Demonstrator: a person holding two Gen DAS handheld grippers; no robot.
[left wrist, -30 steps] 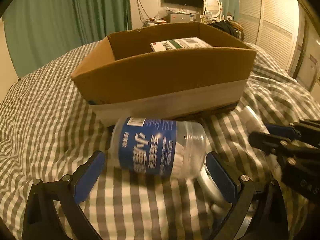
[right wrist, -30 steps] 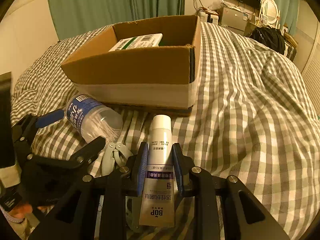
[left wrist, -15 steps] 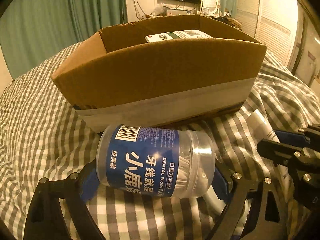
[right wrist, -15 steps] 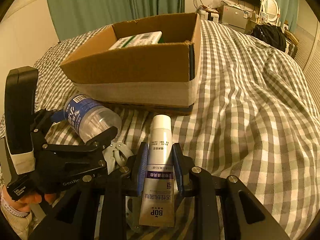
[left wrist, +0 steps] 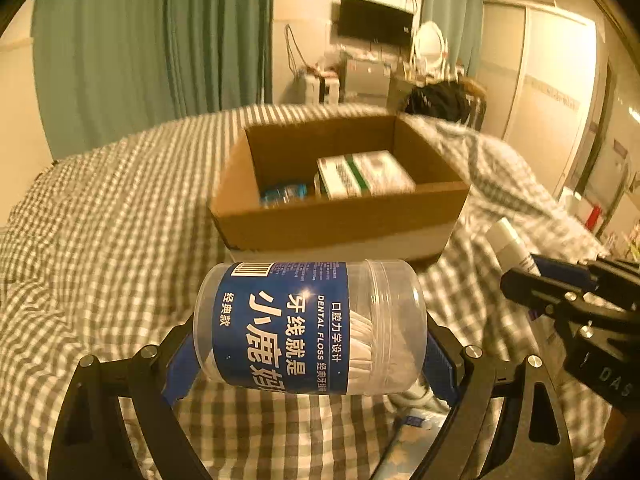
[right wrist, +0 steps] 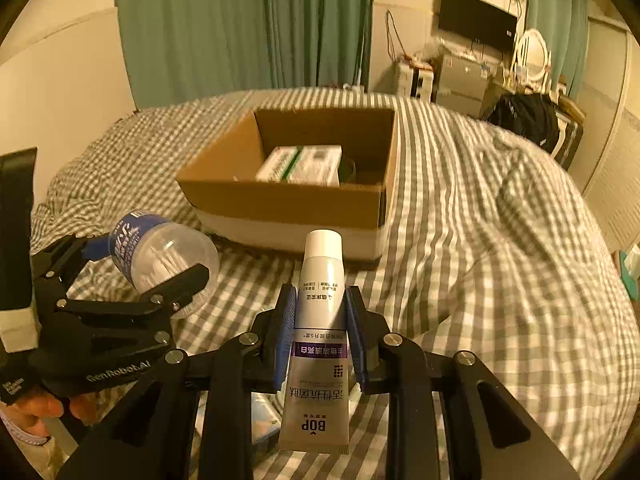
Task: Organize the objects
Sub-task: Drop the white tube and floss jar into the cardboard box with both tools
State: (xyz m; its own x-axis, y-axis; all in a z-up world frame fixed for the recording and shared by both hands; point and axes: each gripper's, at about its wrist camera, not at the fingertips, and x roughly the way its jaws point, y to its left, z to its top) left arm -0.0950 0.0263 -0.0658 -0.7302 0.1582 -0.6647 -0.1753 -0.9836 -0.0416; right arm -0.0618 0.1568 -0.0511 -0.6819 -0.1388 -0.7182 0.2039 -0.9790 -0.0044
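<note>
My left gripper [left wrist: 308, 344] is shut on a clear dental floss jar [left wrist: 308, 326] with a blue label, held sideways above the checked bedcover. The jar [right wrist: 160, 256] and left gripper [right wrist: 132, 276] also show at the left of the right wrist view. My right gripper [right wrist: 320, 328] is shut on a white toothpaste tube [right wrist: 322, 312], cap pointing forward. The tube [left wrist: 514, 246] and right gripper [left wrist: 560, 284] appear at the right of the left wrist view. An open cardboard box [left wrist: 340, 220] sits ahead on the bed, holding a white and green carton [left wrist: 364, 174] and a blue item [left wrist: 284, 194]. The same box [right wrist: 288, 204] lies ahead of the tube.
The grey checked bedcover [right wrist: 500, 260] rises in folds to the right. Small items [left wrist: 412, 420] lie on the bed under the left gripper. A black bag [right wrist: 528, 116], a desk with a monitor [right wrist: 476, 20] and green curtains [right wrist: 248, 28] stand beyond. A hand [right wrist: 36, 406] holds the left gripper.
The left gripper closed on the floss jar and lifted it off the bed. Both grippers rose, so the box interior now shows from above. The tube stays gripped.
</note>
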